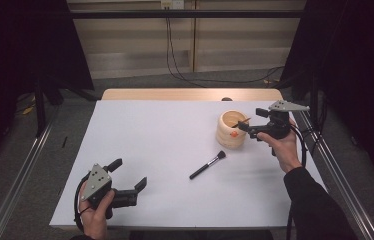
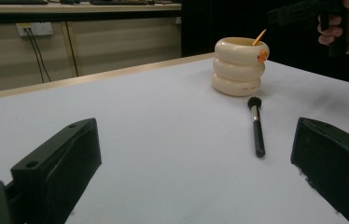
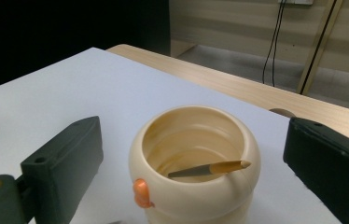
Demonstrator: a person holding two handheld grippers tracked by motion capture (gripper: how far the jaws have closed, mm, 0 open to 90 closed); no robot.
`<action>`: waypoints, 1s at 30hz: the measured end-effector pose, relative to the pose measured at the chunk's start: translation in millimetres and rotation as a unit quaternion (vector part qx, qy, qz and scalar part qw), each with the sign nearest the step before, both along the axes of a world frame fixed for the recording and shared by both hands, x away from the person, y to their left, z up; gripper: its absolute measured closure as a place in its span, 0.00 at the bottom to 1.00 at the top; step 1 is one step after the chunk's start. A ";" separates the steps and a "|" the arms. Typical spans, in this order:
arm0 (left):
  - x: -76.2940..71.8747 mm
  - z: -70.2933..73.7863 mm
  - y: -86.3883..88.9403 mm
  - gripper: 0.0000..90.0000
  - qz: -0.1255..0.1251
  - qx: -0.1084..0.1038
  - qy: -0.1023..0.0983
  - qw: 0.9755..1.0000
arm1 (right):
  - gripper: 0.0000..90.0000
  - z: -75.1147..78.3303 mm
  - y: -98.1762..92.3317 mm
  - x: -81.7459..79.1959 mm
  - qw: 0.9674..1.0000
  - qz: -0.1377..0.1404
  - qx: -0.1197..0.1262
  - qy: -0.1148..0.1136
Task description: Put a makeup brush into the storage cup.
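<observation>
A cream ribbed cup [image 1: 231, 131] [image 2: 240, 67] [image 3: 196, 186] stands at the right of the white table. A thin brush handle with an orange tip [image 3: 210, 169] [image 2: 260, 36] leans inside it against the rim. My right gripper [image 1: 251, 119] [image 3: 191, 140] hovers just over the cup's right side, open, with the jaws wide on either side of the cup's mouth and nothing touching the pads. A black makeup brush [image 1: 207, 165] [image 2: 256, 126] lies flat in front of the cup. My left gripper [image 1: 130, 173] [image 2: 196, 140] rests low at the near left, open and holding nothing.
The white table top [image 1: 150, 140] has a wooden strip [image 1: 190, 94] along its far edge. Metal rails [image 1: 20, 165] run along both sides, dark curtains hang left and right, and cables [image 1: 175, 65] trail on the floor behind.
</observation>
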State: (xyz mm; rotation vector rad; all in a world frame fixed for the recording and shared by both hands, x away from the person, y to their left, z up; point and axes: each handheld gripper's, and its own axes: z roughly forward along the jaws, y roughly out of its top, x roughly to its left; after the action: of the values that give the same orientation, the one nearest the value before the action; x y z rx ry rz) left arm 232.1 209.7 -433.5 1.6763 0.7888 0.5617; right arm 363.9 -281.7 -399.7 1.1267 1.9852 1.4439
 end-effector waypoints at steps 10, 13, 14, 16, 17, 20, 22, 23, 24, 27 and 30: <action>0.0 0.2 1.0 0.02 -0.002 -0.001 0.000 1.000 | 0.05 2.5 -5.4 -23.8 1.000 0.005 0.006 -0.009; 0.0 0.2 1.0 0.02 -0.001 -0.001 0.000 1.000 | 0.04 0.2 -6.2 -31.4 1.000 0.009 0.008 -0.007; 0.0 0.3 1.0 0.02 -0.001 -0.001 -0.001 1.000 | 0.03 -0.5 -6.1 -33.6 1.000 0.010 0.013 -0.009; -0.4 0.4 0.5 0.02 0.000 -0.001 0.000 1.000 | 0.02 -0.6 -6.4 -38.0 1.000 0.011 0.019 -0.011; -0.4 0.4 0.5 0.02 0.000 -0.001 0.000 1.000 | 0.01 -0.1 -6.0 -40.7 1.000 0.011 0.014 -0.015; -0.2 0.4 1.3 0.02 -0.001 -0.002 0.000 1.000 | 0.02 0.1 -4.1 -46.7 1.000 0.005 0.017 -0.016; -0.4 0.5 1.5 0.02 0.001 -0.003 -0.001 1.000 | 0.02 -0.3 -4.7 -49.9 1.000 0.002 0.018 -0.018; -0.5 0.5 1.6 0.02 0.001 -0.002 -0.001 1.000 | 0.02 -0.8 -5.6 -52.1 1.000 0.002 0.022 -0.020; -0.5 0.4 1.7 0.02 0.001 -0.002 -0.001 1.000 | 0.02 -1.5 -5.9 -53.9 0.999 0.000 0.026 -0.020; -0.5 0.5 1.7 0.02 0.000 -0.002 -0.001 1.000 | 0.02 -3.3 -5.4 -61.8 0.999 -0.013 0.020 -0.027; -0.3 0.8 1.5 0.02 -0.002 -0.003 -0.001 1.000 | 0.02 -5.5 -4.2 -69.3 0.999 -0.026 0.009 -0.023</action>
State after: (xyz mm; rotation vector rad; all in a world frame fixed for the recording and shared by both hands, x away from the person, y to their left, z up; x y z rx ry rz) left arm 231.8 211.2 -432.7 1.6712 0.7846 0.5590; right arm 294.6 -285.9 -405.2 1.1334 1.9021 1.4506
